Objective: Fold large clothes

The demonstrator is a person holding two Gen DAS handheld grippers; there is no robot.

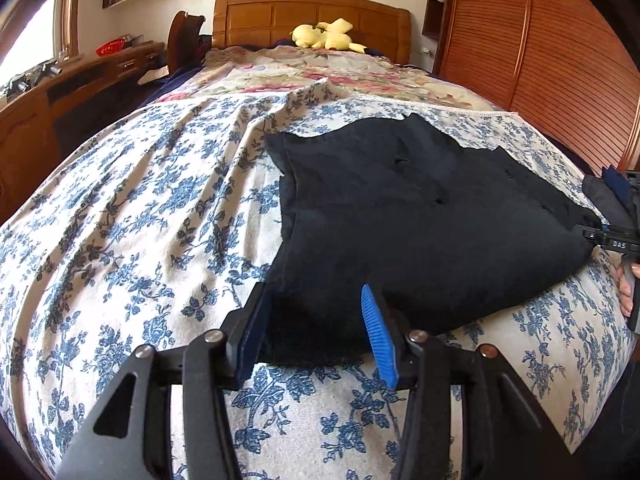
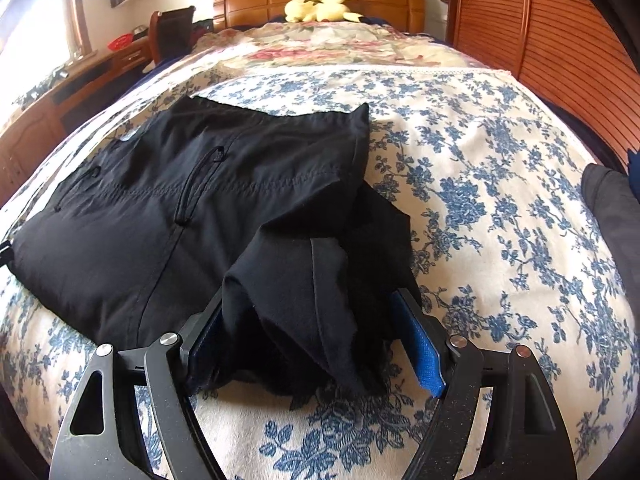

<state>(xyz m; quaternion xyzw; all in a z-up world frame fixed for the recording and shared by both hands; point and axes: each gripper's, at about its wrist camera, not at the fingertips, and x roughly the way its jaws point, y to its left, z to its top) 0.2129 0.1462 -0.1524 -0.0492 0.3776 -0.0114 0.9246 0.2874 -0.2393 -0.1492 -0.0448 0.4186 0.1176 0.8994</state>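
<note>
Blue-flowered bedspread — wooden headboard, louvred wardrobe beside.

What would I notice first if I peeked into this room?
A black garment lies in the middle of the blue-flowered bedspread, with both grippers at its near edge, the left and the right. Far back by the wooden headboard sits a yellow plush toy.

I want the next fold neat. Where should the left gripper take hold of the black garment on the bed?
Probably the near left corner of the black fabric garment, approached from the near edge: it lies flat on the blue-flowered bedspread, between the left gripper's fingers.
</note>
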